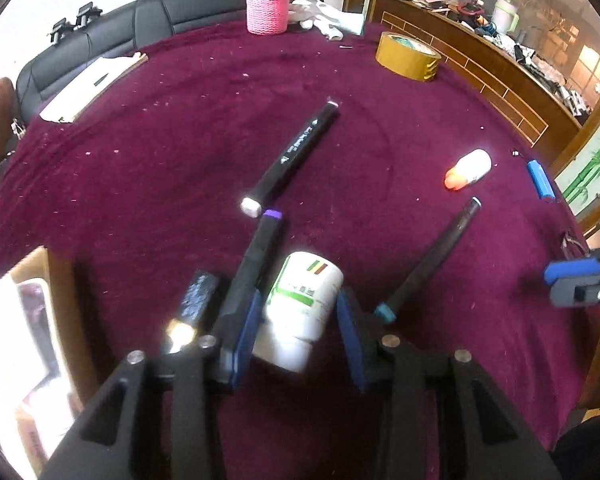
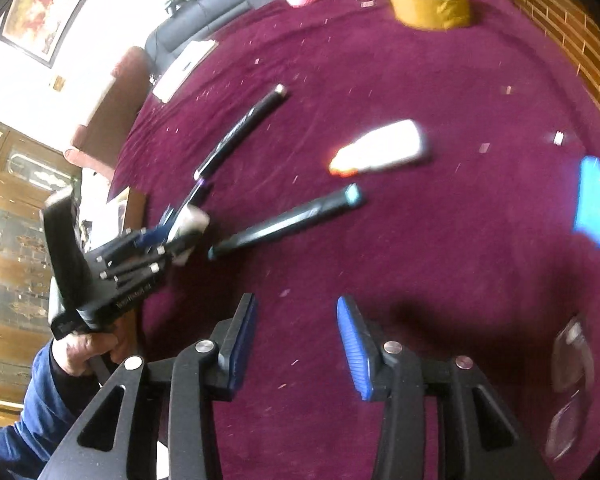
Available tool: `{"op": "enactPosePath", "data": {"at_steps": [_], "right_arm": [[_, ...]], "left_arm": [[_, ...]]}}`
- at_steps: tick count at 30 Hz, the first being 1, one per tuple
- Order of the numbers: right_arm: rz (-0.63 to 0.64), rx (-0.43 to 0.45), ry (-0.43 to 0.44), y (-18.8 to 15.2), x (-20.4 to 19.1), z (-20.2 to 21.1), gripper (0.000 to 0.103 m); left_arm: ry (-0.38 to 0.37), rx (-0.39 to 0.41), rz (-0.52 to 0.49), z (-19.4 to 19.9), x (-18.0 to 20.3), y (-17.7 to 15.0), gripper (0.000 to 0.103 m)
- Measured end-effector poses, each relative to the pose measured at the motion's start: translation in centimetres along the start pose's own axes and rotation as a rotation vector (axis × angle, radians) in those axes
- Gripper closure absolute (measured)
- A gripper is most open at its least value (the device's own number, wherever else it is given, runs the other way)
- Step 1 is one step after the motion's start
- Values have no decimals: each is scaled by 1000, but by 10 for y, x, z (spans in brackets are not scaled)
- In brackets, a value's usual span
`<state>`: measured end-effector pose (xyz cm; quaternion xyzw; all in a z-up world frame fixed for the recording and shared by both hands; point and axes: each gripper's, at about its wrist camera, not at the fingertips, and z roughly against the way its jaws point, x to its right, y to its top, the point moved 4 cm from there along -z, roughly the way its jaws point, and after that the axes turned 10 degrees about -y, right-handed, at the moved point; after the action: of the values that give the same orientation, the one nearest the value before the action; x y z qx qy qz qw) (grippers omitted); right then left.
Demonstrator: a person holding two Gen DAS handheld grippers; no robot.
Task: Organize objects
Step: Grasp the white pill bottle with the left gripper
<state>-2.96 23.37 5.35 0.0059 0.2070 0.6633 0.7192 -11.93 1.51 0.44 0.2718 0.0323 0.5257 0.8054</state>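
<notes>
My left gripper [image 1: 296, 320] is shut on a white bottle [image 1: 304, 308] with a green label, which sits deep between the blue pads. The right wrist view shows the same gripper [image 2: 180, 232] with the bottle [image 2: 194, 218], held in a person's hand [image 2: 88, 348]. My right gripper [image 2: 296, 332] stands open over bare burgundy cloth [image 2: 420, 260] with nothing between its fingers. On the cloth lie a white-capped black marker [image 1: 292, 156], a purple-capped marker [image 1: 256, 264], a teal-capped marker [image 1: 432, 256], an orange-tipped white glue bottle [image 1: 470, 170] and a blue cylinder [image 1: 540, 180].
A yellow tape roll [image 1: 408, 56] and a pink knitted holder [image 1: 267, 0] stand at the far side of the table. An open cardboard box [image 1: 28, 320] sits at the left edge. A black sofa [image 1: 140, 20] and a wooden counter [image 1: 480, 60] lie beyond. Clear plastic pieces [image 2: 572, 356] rest at the right.
</notes>
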Motion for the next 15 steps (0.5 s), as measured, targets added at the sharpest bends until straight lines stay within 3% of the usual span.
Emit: {"op": "enactPosePath", "data": {"at_steps": [5,9,12,15], "right_arm": [[131,48,-30,43,1,8,48],[318,70,-87,72,-9,-7,48],[427,28,-83,85,-14,-25,48],[548,14,-134,96,-19,-41,48]], "left_arm": [[30,8,-2,-13,9,-5,71],[37,31,92,-7,8,-13,71],[32,30,157,-1,8,-22,71],[22,35,189,4,9,-31,71]]}}
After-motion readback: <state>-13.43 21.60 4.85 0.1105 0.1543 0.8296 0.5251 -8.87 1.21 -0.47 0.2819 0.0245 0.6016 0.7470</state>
